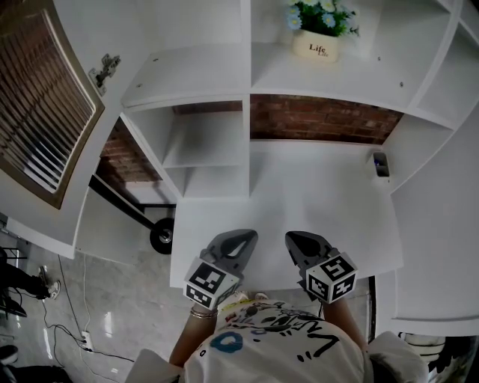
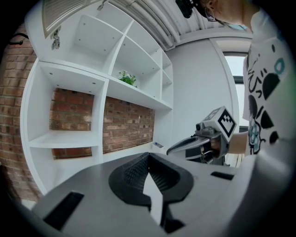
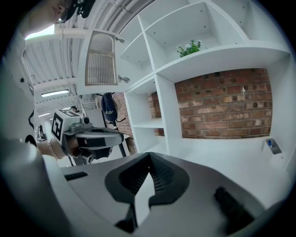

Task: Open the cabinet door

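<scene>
The cabinet door (image 1: 41, 112), a louvred panel in a brown frame, stands swung wide open at the upper left, its hinge (image 1: 105, 69) showing on the white edge. It also shows in the right gripper view as the louvred door (image 3: 101, 58) and at the top of the left gripper view (image 2: 69, 11). Both grippers hover side by side over the front of the white desk (image 1: 314, 187), well below the door and apart from it. My left gripper (image 1: 241, 238) (image 2: 148, 157) is shut with nothing in it. My right gripper (image 1: 298, 239) (image 3: 149, 157) is shut and empty too.
White open shelves (image 1: 206, 142) back onto a brick wall (image 1: 322, 120). A potted plant (image 1: 316, 34) stands on the upper shelf. A small device (image 1: 381, 163) lies at the desk's back right. A wheeled black frame (image 1: 161, 236) and cables (image 1: 82, 336) are on the floor at left.
</scene>
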Available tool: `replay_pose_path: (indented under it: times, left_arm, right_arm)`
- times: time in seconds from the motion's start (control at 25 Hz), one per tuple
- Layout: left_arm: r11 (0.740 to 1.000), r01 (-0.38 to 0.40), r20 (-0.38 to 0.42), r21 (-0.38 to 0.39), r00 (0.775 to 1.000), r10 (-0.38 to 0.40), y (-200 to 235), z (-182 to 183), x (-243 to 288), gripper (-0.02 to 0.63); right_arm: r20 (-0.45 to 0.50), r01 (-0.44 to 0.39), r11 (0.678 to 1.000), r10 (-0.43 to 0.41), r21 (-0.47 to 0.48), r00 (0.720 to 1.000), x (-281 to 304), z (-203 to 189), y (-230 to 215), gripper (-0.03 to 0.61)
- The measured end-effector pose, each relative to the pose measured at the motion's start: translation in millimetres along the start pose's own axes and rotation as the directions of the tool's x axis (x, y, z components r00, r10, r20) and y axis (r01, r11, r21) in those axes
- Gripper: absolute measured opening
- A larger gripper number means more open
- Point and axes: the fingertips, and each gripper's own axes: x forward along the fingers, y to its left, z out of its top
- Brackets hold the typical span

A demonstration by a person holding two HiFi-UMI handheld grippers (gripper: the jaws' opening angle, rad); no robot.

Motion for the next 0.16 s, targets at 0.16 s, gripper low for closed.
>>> replay_pose_path:
  times: [0.16]
  left_arm:
    - [1.000,-0.004,0.000,-0.004,1.000,0.004,-0.6,-2.9,-0.7,0.014]
  right_arm:
    - [-0.007,-0.004,1.000,0.004,0.005,1.000,-0.7,-2.3,1.4,0.026]
